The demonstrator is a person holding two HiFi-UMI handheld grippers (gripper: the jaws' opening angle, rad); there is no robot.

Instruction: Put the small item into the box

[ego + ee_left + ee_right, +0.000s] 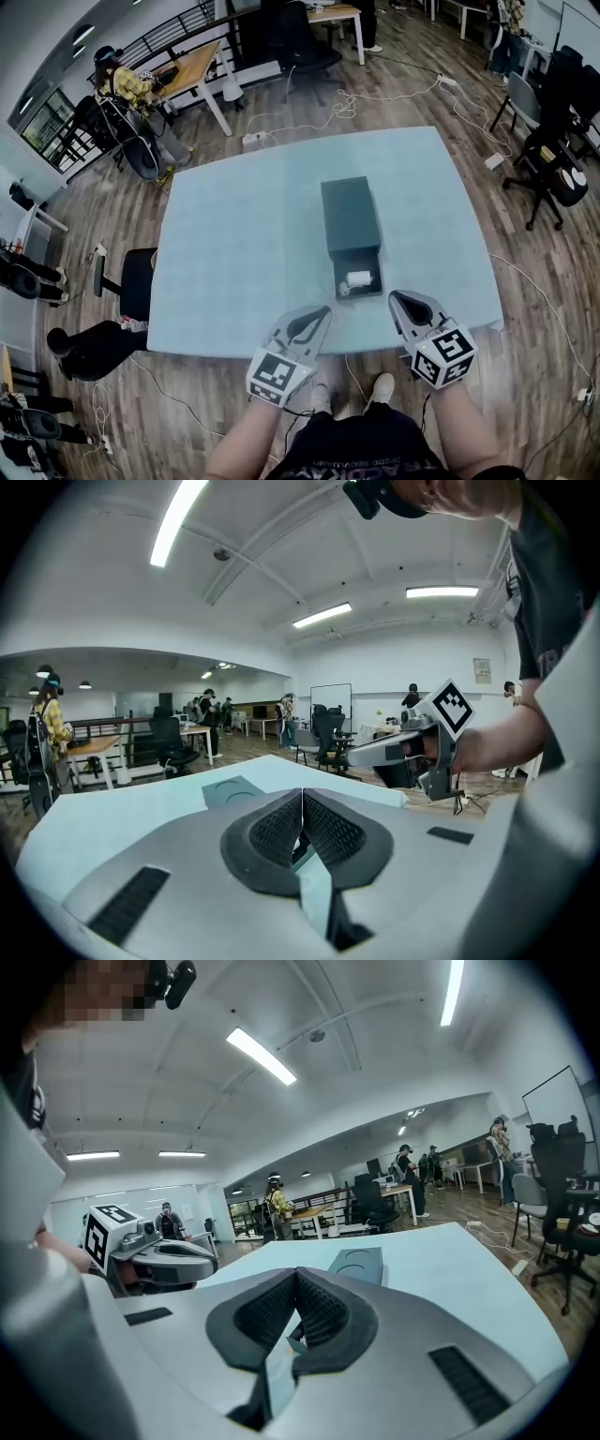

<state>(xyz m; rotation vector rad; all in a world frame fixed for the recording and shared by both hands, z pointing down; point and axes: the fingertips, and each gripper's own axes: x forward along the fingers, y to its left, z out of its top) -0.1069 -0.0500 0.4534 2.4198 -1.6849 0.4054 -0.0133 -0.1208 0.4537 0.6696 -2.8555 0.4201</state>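
Note:
A dark green box (349,217) lies in the middle of the pale blue table (234,262). Its drawer is pulled out toward me, and a small white item (359,278) lies inside it. Both grippers hover over the table's near edge, tilted upward. My left gripper (319,315) is to the left of the drawer, shut with nothing between its pads (281,829). To the right of the drawer, my right gripper (399,299) is also shut and empty. Only the box's top (230,791) (357,1264) shows in the two gripper views.
Office chairs (553,159) stand at the right of the table and a black one (131,281) at the left. Cables (342,103) trail over the wooden floor beyond the far edge. A person (127,89) sits at a desk far left.

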